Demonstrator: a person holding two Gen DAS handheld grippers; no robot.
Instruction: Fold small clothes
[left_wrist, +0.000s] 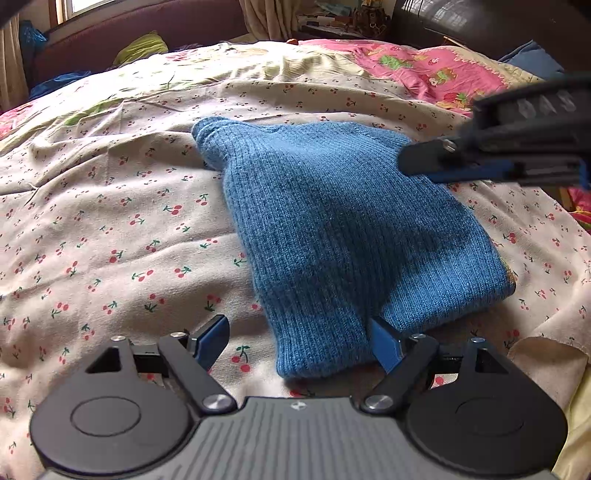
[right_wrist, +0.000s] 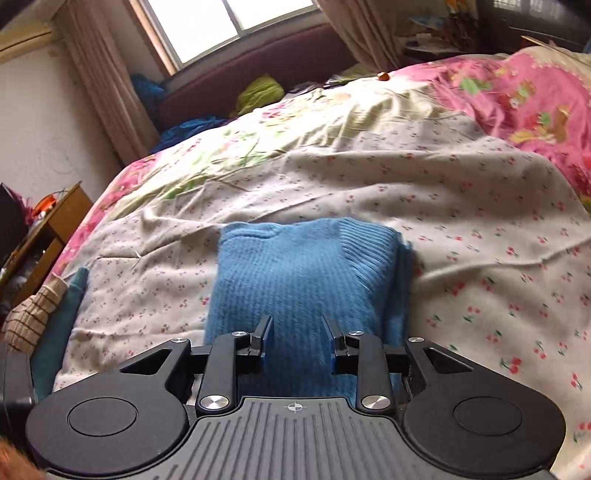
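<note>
A bed with a cherry-print cream sheet (left_wrist: 110, 221) carries a folded blue knitted sweater (left_wrist: 332, 229) in its middle. The left claw (left_wrist: 299, 343) is spread wide over the sweater's near edge. The right claw (right_wrist: 297, 339) is partly spread, pinching nothing, above the sweater.

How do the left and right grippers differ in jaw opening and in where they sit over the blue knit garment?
The left gripper stands wide open; the right gripper is open more narrowly. The left straddles a narrow near corner of the blue knit garment; the right sits above its broad body. Neither visibly pinches it.
</note>
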